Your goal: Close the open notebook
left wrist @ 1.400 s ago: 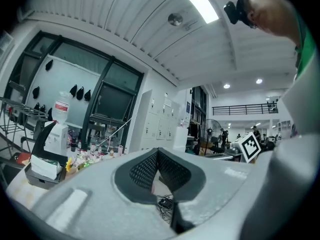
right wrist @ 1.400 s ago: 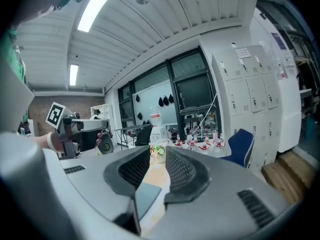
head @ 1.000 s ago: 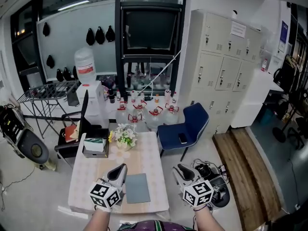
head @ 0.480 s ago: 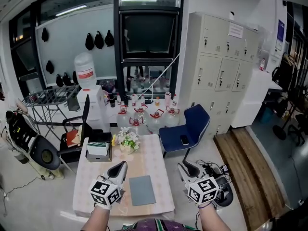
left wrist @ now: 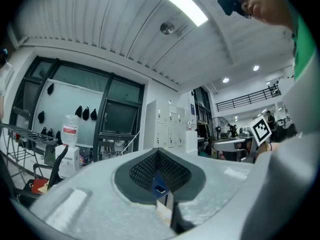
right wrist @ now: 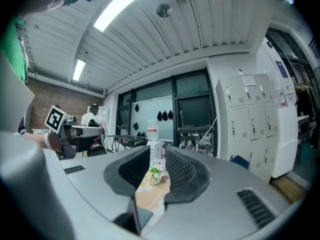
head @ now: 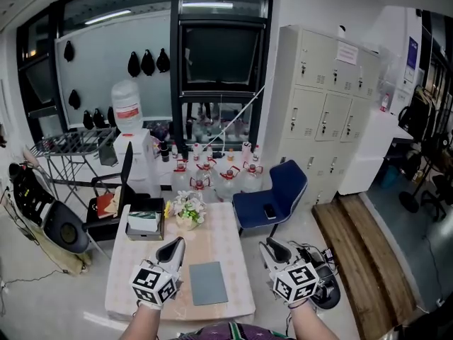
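A grey notebook (head: 207,283) lies flat and closed on the cloth-covered table (head: 228,227), near its front edge. My left gripper (head: 173,247) hovers just left of the notebook, above the table, with its jaws together and nothing between them (left wrist: 158,151). To the right, beyond the table's edge, my right gripper (head: 267,248) hangs over the floor. Its jaws stand apart with nothing held (right wrist: 157,156); the table and flowers show through the gap. Both grippers point level and away from me.
A vase of flowers (head: 185,210) and a tissue box (head: 144,223) stand at the table's far end. A blue chair (head: 277,188) is to the right, a black chair (head: 113,197) to the left. Water bottles (head: 212,172), a dispenser (head: 131,137) and lockers (head: 325,119) stand beyond.
Both grippers have risen slightly and the head view has tilted up a little. The notebook has not moved. The jaws look the same.
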`<state>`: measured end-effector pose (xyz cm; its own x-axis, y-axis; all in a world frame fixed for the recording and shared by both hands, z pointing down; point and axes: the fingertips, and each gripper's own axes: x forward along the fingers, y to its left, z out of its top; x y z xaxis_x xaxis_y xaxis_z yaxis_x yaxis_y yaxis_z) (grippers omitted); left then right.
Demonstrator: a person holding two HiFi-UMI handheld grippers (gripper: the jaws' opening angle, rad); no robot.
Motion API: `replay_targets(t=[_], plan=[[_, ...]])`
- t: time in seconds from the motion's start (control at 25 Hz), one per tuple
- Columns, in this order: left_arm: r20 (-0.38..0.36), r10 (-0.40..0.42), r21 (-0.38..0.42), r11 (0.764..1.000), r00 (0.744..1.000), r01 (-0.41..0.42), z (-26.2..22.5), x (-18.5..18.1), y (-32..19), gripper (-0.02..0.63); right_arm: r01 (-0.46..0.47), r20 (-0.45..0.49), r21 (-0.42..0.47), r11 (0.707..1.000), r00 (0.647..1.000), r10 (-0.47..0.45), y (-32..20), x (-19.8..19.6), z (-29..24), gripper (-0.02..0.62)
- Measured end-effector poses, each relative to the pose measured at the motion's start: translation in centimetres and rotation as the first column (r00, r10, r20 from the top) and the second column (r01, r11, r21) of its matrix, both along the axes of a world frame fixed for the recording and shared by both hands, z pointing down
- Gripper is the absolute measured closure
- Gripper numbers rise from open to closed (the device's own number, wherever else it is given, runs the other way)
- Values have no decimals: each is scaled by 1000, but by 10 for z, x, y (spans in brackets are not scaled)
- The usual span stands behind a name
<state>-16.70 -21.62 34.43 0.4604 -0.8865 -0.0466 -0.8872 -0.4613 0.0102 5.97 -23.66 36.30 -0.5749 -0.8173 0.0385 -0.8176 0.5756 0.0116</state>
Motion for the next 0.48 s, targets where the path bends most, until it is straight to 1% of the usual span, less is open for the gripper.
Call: replay_targets(t=[0.2,0.48], plan=[[-12,2,4,1000,1000,-2,-2,0,3,591,-11,43,-4,1000,999,11,-2,0,-1,500],[-12,-7,9,1000,1000,7,-8,0,2,591,-26,69,6,1000,997,26,-4,3,-8,509]])
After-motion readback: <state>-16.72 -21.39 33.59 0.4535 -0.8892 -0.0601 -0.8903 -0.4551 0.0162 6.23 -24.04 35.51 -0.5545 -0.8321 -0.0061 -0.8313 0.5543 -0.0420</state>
